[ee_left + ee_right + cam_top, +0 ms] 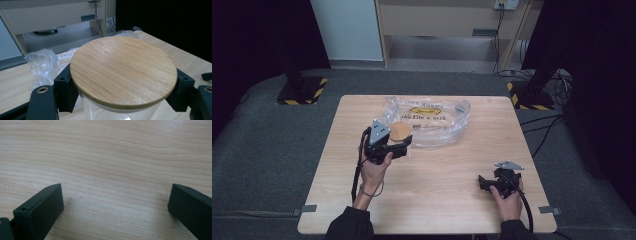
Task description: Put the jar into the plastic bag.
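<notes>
A clear glass jar with a round bamboo lid [123, 71] sits between the two black jaws of my left gripper [124, 93], which is shut on the jar just under the lid. From above, the lid [400, 131] shows as a tan disc at the left gripper [404, 142], held above the table [437, 175] beside a crumpled clear plastic bag [432, 120]. My right gripper [482, 182] rests low at the table's right front, its jaws [115, 207] wide apart over bare wood with nothing between them.
The plastic bag [43, 63] with yellow print lies at the table's far middle. Black stands with yellow-striped feet [301, 90] flank the table on the grey floor. A pale cabinet [447, 20] and cables are behind.
</notes>
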`<move>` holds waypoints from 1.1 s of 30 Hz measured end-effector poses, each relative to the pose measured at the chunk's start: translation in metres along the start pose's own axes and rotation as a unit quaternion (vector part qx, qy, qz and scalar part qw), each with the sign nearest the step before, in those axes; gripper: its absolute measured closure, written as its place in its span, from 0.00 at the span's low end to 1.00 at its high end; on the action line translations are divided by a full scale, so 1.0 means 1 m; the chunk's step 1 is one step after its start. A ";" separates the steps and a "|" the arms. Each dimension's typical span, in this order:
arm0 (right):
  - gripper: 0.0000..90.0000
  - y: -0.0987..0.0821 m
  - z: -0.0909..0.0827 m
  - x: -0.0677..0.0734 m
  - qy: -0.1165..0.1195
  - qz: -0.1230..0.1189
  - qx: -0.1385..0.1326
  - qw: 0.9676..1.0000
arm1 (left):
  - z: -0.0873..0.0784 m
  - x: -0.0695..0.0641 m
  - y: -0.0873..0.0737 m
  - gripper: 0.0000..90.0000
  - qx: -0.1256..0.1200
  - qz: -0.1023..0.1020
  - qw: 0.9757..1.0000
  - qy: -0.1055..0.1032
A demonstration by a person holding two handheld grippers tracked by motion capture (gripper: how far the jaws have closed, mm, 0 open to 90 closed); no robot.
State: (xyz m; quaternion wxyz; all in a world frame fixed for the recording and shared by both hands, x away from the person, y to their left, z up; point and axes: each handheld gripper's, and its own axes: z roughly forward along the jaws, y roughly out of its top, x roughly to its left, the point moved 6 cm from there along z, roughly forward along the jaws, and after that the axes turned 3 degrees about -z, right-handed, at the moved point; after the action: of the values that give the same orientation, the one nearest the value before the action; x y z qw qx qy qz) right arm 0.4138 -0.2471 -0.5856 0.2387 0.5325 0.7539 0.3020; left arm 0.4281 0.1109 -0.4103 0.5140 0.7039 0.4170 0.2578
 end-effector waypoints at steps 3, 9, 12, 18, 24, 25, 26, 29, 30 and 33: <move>0.01 0.000 0.000 0.000 0.000 0.000 0.000 1.000 | 0.003 -0.001 0.006 0.28 -0.003 0.001 1.000 -0.001; 0.01 0.000 0.000 0.000 0.000 0.000 0.000 1.000 | 0.011 -0.001 0.015 0.28 -0.003 0.003 1.000 0.002; 0.01 0.000 0.000 0.000 0.000 0.000 0.000 1.000 | 0.017 0.001 0.018 0.28 -0.004 -0.002 1.000 0.002; 0.01 0.000 0.000 0.000 0.000 0.000 0.000 1.000 | 0.026 0.000 0.023 0.28 -0.005 -0.003 1.000 0.004; 0.01 0.000 0.000 0.000 0.000 0.000 0.000 1.000 | 0.040 0.003 0.029 0.28 -0.005 -0.007 1.000 0.010; 0.01 0.000 0.000 0.000 0.000 0.000 0.000 1.000 | 0.045 0.005 0.030 0.28 -0.006 -0.010 1.000 0.014; 0.01 0.000 0.000 0.000 0.000 0.000 0.000 1.000 | 0.047 0.006 0.031 0.28 -0.006 -0.013 1.000 0.014; 0.01 0.000 0.000 0.000 0.000 0.000 0.000 1.000 | 0.054 0.008 0.031 0.28 -0.008 -0.022 1.000 0.012; 0.01 0.000 0.000 0.000 0.000 0.000 0.000 1.000 | 0.056 0.008 0.032 0.28 -0.008 -0.021 1.000 0.013; 0.01 0.000 0.000 0.000 0.000 0.000 0.000 1.000 | 0.060 0.009 0.033 0.28 -0.007 -0.020 1.000 0.017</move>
State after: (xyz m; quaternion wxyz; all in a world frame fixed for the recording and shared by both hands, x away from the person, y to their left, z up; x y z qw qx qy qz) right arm 0.4138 -0.2472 -0.5856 0.2389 0.5321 0.7541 0.3018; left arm 0.4911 0.0838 -0.4007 0.5173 0.6872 0.4376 0.2621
